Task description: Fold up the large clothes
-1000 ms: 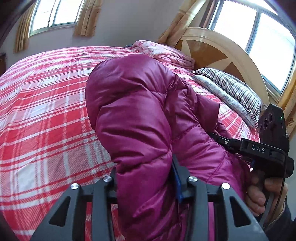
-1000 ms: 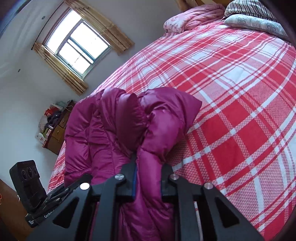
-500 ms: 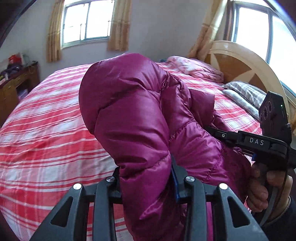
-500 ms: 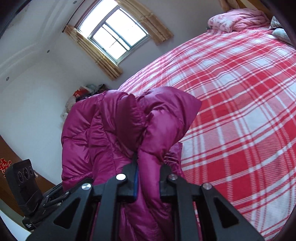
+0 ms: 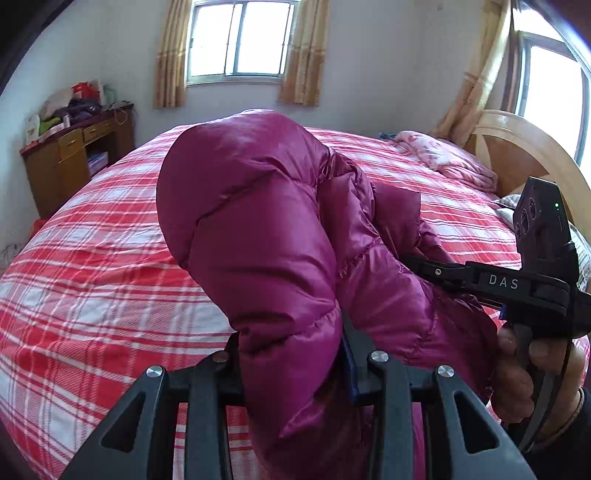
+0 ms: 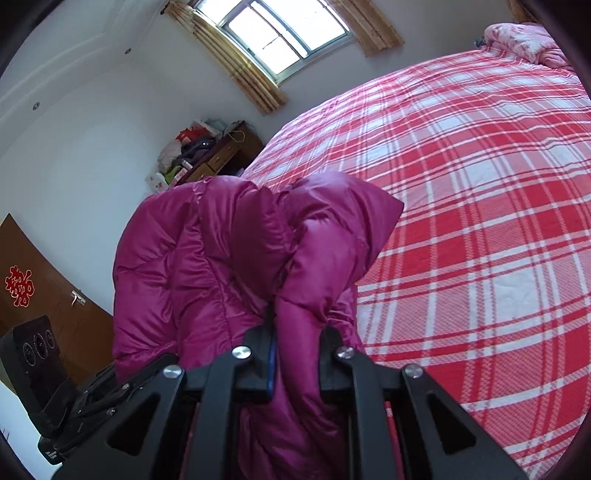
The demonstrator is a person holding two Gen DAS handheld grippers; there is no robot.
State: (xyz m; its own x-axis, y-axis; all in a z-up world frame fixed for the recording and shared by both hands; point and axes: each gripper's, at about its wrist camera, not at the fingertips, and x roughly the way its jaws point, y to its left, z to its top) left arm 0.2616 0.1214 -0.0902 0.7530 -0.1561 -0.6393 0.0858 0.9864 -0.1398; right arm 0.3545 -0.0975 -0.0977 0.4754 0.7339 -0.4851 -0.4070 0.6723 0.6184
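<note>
Red plaid bedspread [image 5: 92, 280] fills the background, the magenta puffer jacket [image 5: 266, 236] bunched above it. Left gripper [image 5: 291, 354] clamps a thick fold; right gripper [image 6: 295, 339] pinches a thinner one, seemingly a sleeve.

the right gripper [image 6: 295, 347] has its black fingers pinched on a thick fold of a glossy magenta quilted down jacket [image 6: 207, 258], which bulges up in front of the lens and hangs off the bed's near edge. beyond it spreads a red-and-white plaid bedspread [image 6: 480, 184], with a rumpled pink floral quilt [image 6: 524, 37] at its far corner. a brown wooden desk [image 6: 225, 155] piled with bags stands against the white wall, under a window with tan curtains [image 6: 280, 33]. at lower left sits the black left gripper [image 6: 55, 398].
</note>
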